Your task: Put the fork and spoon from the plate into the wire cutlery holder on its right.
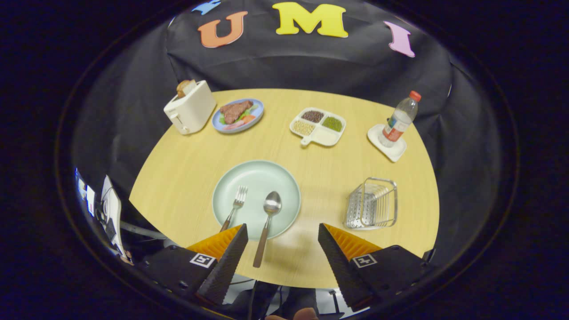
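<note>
A pale green plate (pixel 280 178) sits on the round wooden table just ahead of my fingers. On it lie a fork (pixel 236 206) at the left and a spoon (pixel 267 224) at the right, both with brown handles pointing back toward me. The spoon's handle overhangs the plate's near rim and lies between my fingertips, nearer the left one. The fork's handle end runs behind my left fingertip (pixel 238 240). The wire cutlery holder (pixel 372 203) stands empty to the plate's right, beyond my right finger. My gripper (pixel 282 234) hangs open above the table with nothing in it.
Across the table stand a white toaster (pixel 190 112) with bread in it, a blue plate of food (pixel 238 115), a white divided dish of grains (pixel 318 126), and a water bottle (pixel 399 120) on a white coaster. The table's near edge runs just under my fingers.
</note>
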Motion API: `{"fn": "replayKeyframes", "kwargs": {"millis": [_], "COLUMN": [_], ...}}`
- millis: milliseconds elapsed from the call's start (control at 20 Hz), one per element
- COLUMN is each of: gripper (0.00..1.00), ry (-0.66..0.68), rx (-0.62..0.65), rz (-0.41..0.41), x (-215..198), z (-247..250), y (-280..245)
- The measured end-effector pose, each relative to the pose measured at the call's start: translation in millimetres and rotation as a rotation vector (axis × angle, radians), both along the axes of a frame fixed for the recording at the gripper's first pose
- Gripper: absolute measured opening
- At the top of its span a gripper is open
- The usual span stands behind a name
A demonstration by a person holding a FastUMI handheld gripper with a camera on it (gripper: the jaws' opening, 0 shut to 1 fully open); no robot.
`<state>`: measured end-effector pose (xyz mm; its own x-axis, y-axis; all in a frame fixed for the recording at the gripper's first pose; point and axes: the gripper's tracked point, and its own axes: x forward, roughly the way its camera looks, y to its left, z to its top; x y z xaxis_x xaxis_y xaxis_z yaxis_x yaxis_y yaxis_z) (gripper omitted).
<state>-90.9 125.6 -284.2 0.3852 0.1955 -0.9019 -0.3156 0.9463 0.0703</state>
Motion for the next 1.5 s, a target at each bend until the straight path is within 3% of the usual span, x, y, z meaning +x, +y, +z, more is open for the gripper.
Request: {"fn": "replayKeyframes", "kwargs": {"millis": [350, 500, 650, 700, 800, 850, 900, 1000, 1050, 1100, 1200, 1500], "gripper": [0.97, 0.82, 0.79, 0.67, 0.59, 0.48, 0.24, 0.12, 0.12, 0.04, 0.0, 0.0], "ry": [0.23, 0.297, 0.35, 0.368, 0.384, 0.383, 0.381, 0.396, 0.405, 0.41, 0.408, 0.382], "rx": [-0.055, -0.071, -0.054, -0.06, -0.084, -0.09, -0.092, -0.079, -0.068, -0.046, -0.023, 0.038], "rz": [-0.049, -0.078, -0.092, -0.088, -0.096, -0.103, -0.102, -0.087, -0.089, -0.089, -0.081, -0.049], "x": [-39.3, -50.7, -55.0, -55.2, -52.3, -51.7, -50.4, -53.8, -53.8, -53.1, -53.6, -51.8], "z": [-67.2, -89.6, -106.2, -112.1, -116.7, -117.6, -117.1, -113.5, -111.7, -111.0, -103.3, -63.9], "y": [16.7, 20.5, 27.3, 27.7, 25.5, 26.4, 28.0, 30.7, 32.0, 34.5, 35.7, 36.6]}}
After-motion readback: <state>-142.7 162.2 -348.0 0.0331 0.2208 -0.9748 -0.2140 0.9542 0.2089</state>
